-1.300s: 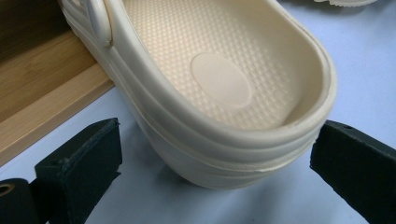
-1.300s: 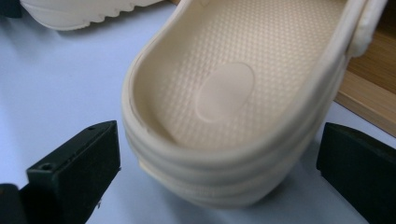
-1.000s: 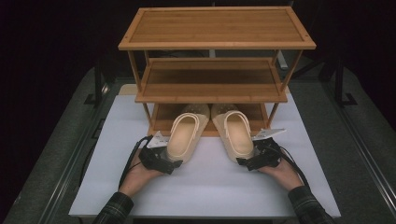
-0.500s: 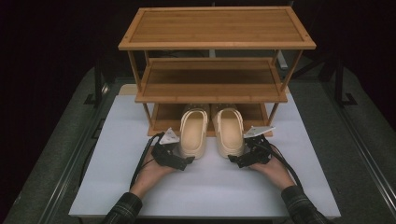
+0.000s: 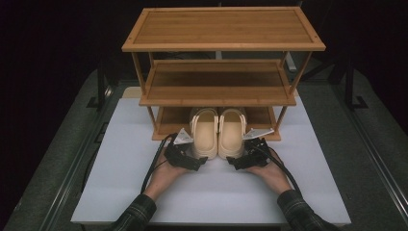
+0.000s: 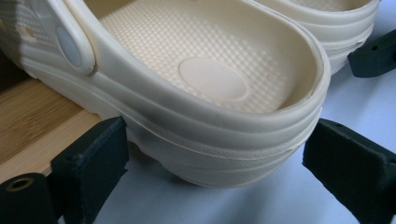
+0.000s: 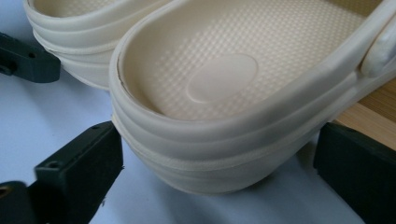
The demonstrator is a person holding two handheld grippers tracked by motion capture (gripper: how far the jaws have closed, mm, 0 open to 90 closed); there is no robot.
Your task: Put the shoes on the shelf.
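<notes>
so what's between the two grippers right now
The heels of the two cream clogs, side by side, between left gripper and right gripper in the high view.

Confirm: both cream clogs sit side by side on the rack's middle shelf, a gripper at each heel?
Not the middle shelf. The high view shows the left clog and right clog on the rack's bottom shelf, heels overhanging the table; left gripper and right gripper at the heels.
</notes>
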